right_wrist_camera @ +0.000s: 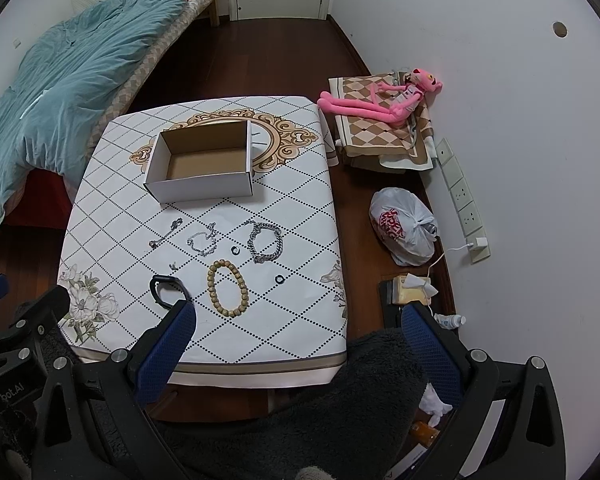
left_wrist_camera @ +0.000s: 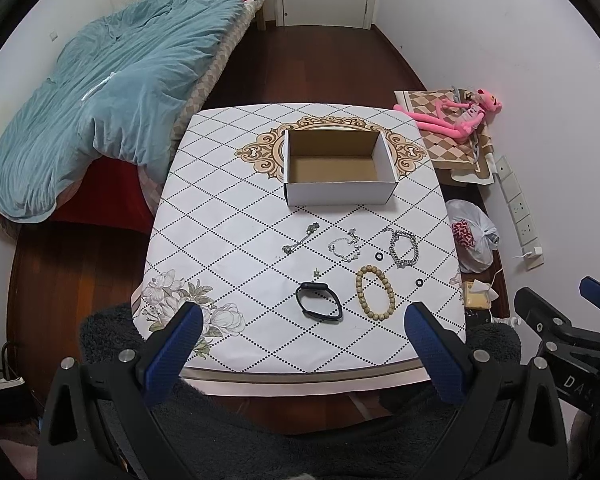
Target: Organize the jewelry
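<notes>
An empty white cardboard box (left_wrist_camera: 338, 194) (right_wrist_camera: 204, 190) stands open on the far half of the patterned table (left_wrist_camera: 228, 240) (right_wrist_camera: 300, 220). In front of it lie a dark hairpin (left_wrist_camera: 300, 238), a thin silver bracelet (left_wrist_camera: 345, 246), a chunky silver chain (left_wrist_camera: 403, 248) (right_wrist_camera: 265, 242), two small black rings (left_wrist_camera: 379, 256) (right_wrist_camera: 280, 279), a tiny earring (left_wrist_camera: 317, 273), a wooden bead bracelet (left_wrist_camera: 376, 294) (right_wrist_camera: 228, 289) and a black band (left_wrist_camera: 319, 302) (right_wrist_camera: 168, 292). My left gripper (left_wrist_camera: 303, 310) hovers open above the table's near edge. My right gripper (right_wrist_camera: 300, 308) is open over the near right corner. Neither holds anything.
A bed with a teal duvet (left_wrist_camera: 112, 92) runs along the left. Right of the table, on the wooden floor, are a pink plush toy (right_wrist_camera: 384, 100) on a checked cushion, a tied plastic bag (right_wrist_camera: 404, 226), a tissue box (right_wrist_camera: 412, 290) and a wall power strip (right_wrist_camera: 464, 196). Dark fleece (right_wrist_camera: 320, 408) fills the foreground.
</notes>
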Demonstrator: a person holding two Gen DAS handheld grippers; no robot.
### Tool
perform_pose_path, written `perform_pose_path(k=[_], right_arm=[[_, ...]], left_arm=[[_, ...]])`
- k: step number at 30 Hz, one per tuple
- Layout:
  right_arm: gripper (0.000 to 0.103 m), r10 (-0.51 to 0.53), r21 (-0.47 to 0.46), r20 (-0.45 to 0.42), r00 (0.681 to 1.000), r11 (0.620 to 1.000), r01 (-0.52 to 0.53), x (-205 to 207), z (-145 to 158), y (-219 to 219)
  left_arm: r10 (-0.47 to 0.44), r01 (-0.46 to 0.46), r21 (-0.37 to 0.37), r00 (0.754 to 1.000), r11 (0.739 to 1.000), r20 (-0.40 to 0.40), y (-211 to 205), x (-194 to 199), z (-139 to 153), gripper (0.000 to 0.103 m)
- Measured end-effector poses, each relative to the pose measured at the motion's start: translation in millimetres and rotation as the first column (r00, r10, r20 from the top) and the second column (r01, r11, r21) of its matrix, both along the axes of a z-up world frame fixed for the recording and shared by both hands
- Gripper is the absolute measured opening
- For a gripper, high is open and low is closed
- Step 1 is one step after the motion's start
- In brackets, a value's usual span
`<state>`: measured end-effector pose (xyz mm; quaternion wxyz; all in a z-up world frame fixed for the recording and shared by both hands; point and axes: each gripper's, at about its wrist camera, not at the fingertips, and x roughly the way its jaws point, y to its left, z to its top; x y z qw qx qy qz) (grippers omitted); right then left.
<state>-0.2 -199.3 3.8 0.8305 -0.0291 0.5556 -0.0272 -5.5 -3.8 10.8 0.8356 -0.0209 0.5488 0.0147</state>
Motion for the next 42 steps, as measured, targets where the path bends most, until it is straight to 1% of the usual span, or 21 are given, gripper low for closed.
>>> perform_pose_path(k=[14,21,24,26,29,34,37,39,42], right_arm=[[0.103,0.000,-0.003,0.005,1.000,1.000,0.000,0,4,0],[0.103,0.004,0.007,-0.003,1.000,1.000,-0.004,1,5,0],[0.103,-0.001,0.010,-0.002,1.000,1.000,0.001,3,1,-1],[0.103,-0.005,0.014,-0.011,1.000,1.000,0.005,9,-11,0],[0.103,-0.008,0.019,-0.037,0.999,1.000,0.008,22,-34,2],[0.103,-0.006,0.025,-0.101,0.995,1.000,0.008,47,-87,13],[0.103,-0.007,0.026,-0.138,0.990,1.000,0.011,56,-117,18],[0.103,-0.010,0.034,-0.162,0.987,0.999,0.016,60,-137,22],[0.100,-0.011,0.044,-0.194,0.981,0.999,0.020,65,-164,27]], left_arm=[[-0.002,0.002,-0.011,1.000,1.000,-0.004,2,-4,0,0.103],[0.004,-0.005,-0.017,1.000,1.000,-0.013,5,-5,-4,0.103],[0.014,-0.015,-0.007,1.000,1.000,-0.012,7,0,-9,0.103],[0.022,-0.022,0.003,1.000,1.000,-0.015,10,6,-18,0.103],[0.038,-0.037,0.039,0.999,0.999,-0.032,16,18,-42,0.103],[0.049,-0.038,0.102,0.994,0.994,-0.102,25,37,-91,0.103],[0.054,-0.036,0.121,0.988,0.992,-0.145,30,46,-114,0.103],[0.051,-0.033,0.110,0.984,0.993,-0.169,33,51,-127,0.103],[0.053,-0.031,0.113,0.978,0.993,-0.200,35,57,-146,0.103]])
